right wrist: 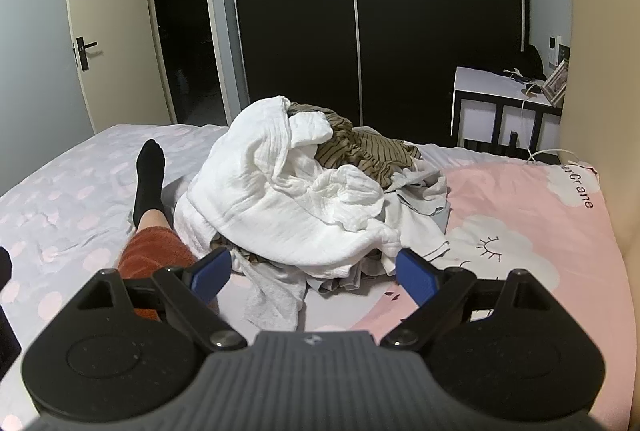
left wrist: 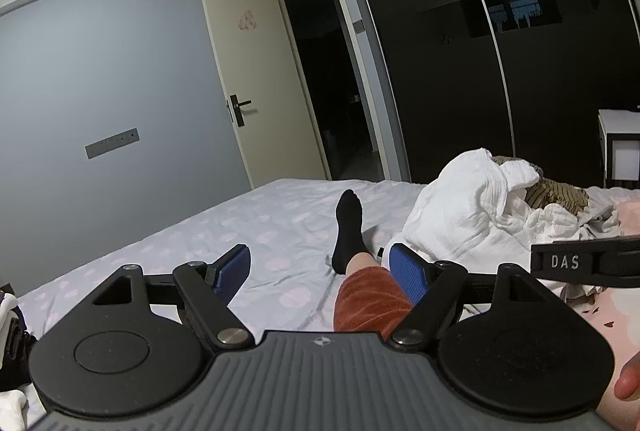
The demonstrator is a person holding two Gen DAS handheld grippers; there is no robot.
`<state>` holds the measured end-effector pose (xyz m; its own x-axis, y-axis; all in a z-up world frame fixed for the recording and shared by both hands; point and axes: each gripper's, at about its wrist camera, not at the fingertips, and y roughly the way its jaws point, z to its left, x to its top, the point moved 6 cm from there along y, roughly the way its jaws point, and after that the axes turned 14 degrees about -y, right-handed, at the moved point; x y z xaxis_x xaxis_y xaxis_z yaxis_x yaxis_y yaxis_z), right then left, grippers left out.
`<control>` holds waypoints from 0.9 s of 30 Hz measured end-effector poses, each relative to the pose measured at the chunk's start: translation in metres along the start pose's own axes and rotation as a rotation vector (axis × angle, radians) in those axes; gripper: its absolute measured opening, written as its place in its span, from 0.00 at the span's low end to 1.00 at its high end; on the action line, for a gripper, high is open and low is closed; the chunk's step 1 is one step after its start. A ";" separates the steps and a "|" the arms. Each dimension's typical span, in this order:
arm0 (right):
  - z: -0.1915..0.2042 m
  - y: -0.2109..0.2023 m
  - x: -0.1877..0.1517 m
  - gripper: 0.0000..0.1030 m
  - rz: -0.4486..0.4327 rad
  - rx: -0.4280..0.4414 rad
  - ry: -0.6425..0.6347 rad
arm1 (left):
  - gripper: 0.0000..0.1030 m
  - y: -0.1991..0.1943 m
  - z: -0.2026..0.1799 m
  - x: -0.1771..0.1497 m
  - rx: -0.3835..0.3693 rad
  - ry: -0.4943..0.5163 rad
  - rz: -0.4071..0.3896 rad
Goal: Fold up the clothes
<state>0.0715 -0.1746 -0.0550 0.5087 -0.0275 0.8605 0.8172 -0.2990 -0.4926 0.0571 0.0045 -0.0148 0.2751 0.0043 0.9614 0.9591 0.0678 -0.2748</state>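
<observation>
left tool (left wrist: 320, 271): jaws wide, nothing between the blue pads (left wrist: 234, 273), held over the bed (left wrist: 240, 227) above a leg in a rust-coloured trouser and black sock (left wrist: 349, 227). right tool (right wrist: 310, 271): jaws wide, empty, held just before the clothes pile (right wrist: 304, 199) without touching it. clothes pile: unfolded heap on the bed, a crumpled white garment (right wrist: 272, 191) on top, a brown striped garment (right wrist: 360, 147) behind it, grey pieces (right wrist: 276, 299) trailing out at the near edge. leg: beside the pile, on its door side. pink quilt (right wrist: 520, 231): beside the pile, on the opposite side. dark wardrobe (right wrist: 432, 31): behind the pile. small white stand (right wrist: 492, 99): behind the pile, past the quilt.
</observation>
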 end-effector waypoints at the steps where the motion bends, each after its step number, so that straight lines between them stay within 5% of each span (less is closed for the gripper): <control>1: 0.000 0.000 0.000 0.88 0.004 0.002 0.003 | 0.88 0.000 0.000 0.001 -0.003 -0.004 -0.003; 18: 0.006 0.003 -0.005 0.88 0.035 0.025 0.013 | 0.89 -0.023 0.004 0.012 0.011 -0.016 -0.126; 27: 0.007 0.005 -0.006 0.88 0.047 0.030 0.011 | 0.88 -0.022 0.008 0.011 0.009 -0.048 -0.117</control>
<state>0.0743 -0.1693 -0.0633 0.5434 -0.0516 0.8379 0.8006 -0.2684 -0.5358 0.0385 0.0113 0.0017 0.1578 0.0437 0.9865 0.9838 0.0795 -0.1608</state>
